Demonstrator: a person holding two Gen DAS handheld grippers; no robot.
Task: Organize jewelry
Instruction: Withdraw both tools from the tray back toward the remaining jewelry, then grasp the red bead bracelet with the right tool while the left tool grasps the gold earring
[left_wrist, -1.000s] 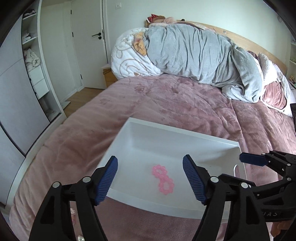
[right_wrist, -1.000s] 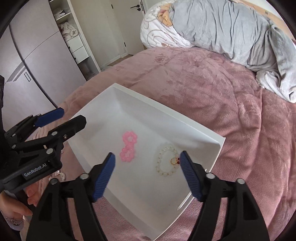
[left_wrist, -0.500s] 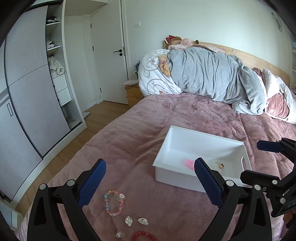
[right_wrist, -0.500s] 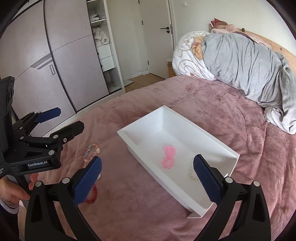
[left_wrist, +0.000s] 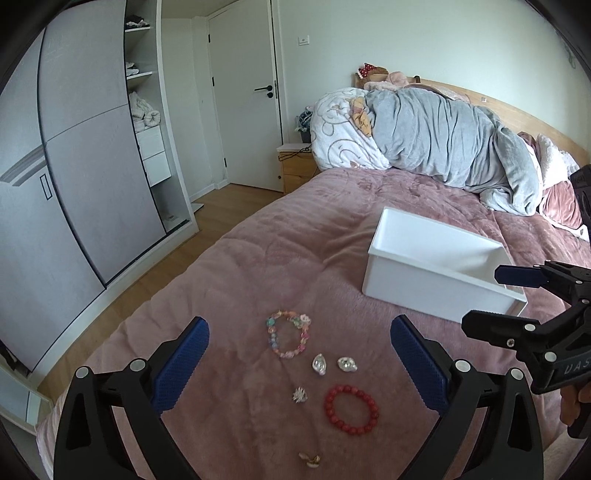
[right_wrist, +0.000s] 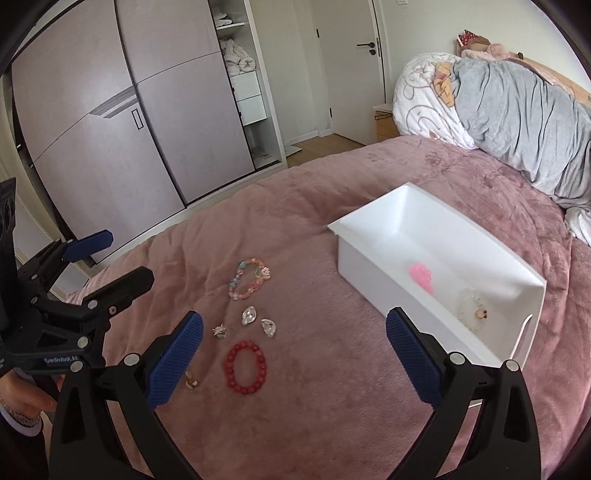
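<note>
Both claws, left claw (left_wrist: 297, 363) and right claw (right_wrist: 293, 356), hang spread apart, gripping nothing. Nearest them lies the red bracelet (left_wrist: 351, 409); beyond it two crystal pieces (left_wrist: 319, 364), then the pastel bracelet (left_wrist: 288, 333). Farther right, the white bin (right_wrist: 364, 266) holds a pink piece (right_wrist: 421, 277).

On bed (left_wrist: 258, 258): bin (right_wrist: 369, 273) to right of loose jewelry; beaded bracelet (right_wrist: 248, 278) farthest, two clips (right_wrist: 258, 321) before it, round bracelet (right_wrist: 245, 367) nearest; inside bin: two pieces (right_wrist: 421, 277); bedding heap (left_wrist: 443, 147) behind bin.
</note>
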